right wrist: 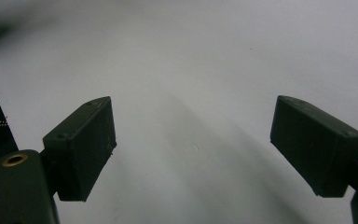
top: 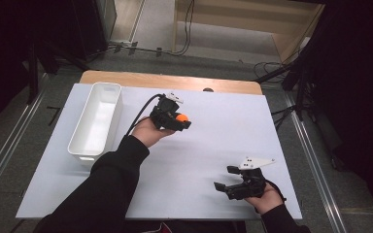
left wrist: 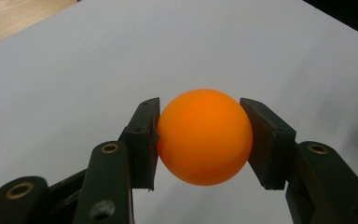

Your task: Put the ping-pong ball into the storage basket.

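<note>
You had the orange ball (left wrist: 205, 136) clamped in your left gripper (top: 181, 120), one pad on each side at its widest line, so the round shell could not squirt out forward or back; in the left gripper view the ball sat squarely between the two black jaws, with the pale table sheet (left wrist: 74, 70) showing beneath it. In the high view the ball was off the sheet, near the table's middle and a little to the right of the white bin (top: 97, 121), which stood lengthwise along the left side with its open top facing up. That placing looked deliberate: the bin was the nearest container on the same side as the hand carrying the ball, so a short sideways carry would likely have been enough to reach it. Your right gripper (top: 227, 177) rested low near the front right corner, jaws spread wide with nothing between them, well apart from the ball, probably parked there to keep the left hand's path free.
</note>
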Motion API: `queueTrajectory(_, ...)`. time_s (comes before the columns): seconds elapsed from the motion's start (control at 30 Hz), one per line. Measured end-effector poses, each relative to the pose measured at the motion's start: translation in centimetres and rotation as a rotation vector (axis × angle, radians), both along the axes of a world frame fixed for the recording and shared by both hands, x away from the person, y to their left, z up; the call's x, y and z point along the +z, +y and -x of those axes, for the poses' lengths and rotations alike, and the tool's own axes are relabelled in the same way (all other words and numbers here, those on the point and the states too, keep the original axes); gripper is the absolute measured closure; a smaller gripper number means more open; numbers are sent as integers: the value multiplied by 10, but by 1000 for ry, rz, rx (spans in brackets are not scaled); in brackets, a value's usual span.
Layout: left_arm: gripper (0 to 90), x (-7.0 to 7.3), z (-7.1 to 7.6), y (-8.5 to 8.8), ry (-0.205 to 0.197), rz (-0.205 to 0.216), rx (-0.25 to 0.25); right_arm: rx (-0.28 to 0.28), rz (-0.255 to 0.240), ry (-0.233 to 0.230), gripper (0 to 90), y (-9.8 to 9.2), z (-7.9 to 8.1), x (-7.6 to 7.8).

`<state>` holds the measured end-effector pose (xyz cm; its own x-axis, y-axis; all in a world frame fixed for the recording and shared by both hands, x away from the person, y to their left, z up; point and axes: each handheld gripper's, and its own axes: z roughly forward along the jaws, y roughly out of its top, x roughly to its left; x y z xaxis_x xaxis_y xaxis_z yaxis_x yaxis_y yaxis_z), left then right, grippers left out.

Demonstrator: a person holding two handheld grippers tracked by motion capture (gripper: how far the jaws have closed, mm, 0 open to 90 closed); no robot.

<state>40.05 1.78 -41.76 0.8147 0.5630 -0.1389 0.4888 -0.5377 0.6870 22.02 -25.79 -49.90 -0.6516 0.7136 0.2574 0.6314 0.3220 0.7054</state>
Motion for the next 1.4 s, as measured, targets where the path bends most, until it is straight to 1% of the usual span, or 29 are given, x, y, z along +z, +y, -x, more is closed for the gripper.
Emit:
queueTrajectory(0.07, 506, 3, 1, 1, -4, -10, -11, -1, 2, -2, 129, 0, 0, 0)
queueTrajectory(0.13, 506, 4, 1, 1, -3, -5, -7, -3, 1, -1, 129, 0, 0, 0)
queueTrajectory(0.2, 506, 5, 1, 4, -2, -6, -17, -12, 9, -1, 129, 0, -1, 0)
queueTrajectory(0.27, 506, 5, 0, 5, 2, -12, -12, -20, 15, 4, 129, 0, -1, -1)
queueTrajectory(0.37, 506, 6, -1, 7, 8, -8, -8, -24, 13, 0, 129, -2, -1, -1)
queueTrajectory(0.5, 506, 11, -1, 13, 5, -21, -6, -29, 9, 0, 129, -3, 0, 0)
queueTrajectory(0.63, 506, 14, -2, 17, 11, -18, -5, -29, 12, -2, 129, -3, 0, 0)
queueTrajectory(0.7, 506, 18, -2, 21, 7, -26, -1, -32, 10, 6, 129, -3, 1, 0)
queueTrajectory(0.9, 506, 21, -4, 27, 17, -11, 8, -33, 10, 6, 129, -3, 1, 0)
queueTrajectory(1.03, 506, 22, -5, 31, 15, -12, 17, -34, 11, 6, 129, -3, 1, 0)
queueTrajectory(1.07, 506, 23, -5, 32, 15, -14, 21, -34, 10, 2, 129, -3, 0, 0)
queueTrajectory(1.1, 506, 24, -6, 34, 16, -24, 16, -34, 10, 2, 129, -3, 0, 0)
queueTrajectory(1.13, 506, 24, -6, 36, 18, -25, 14, -33, 11, 2, 129, -4, 0, 0)
queueTrajectory(1.27, 506, 25, -8, 41, 23, -10, 30, -41, 9, -3, 129, -4, 0, 0)
queueTrajectory(1.4, 506, 27, -9, 46, 29, -12, 38, -42, 9, -3, 129, -4, 0, 0)
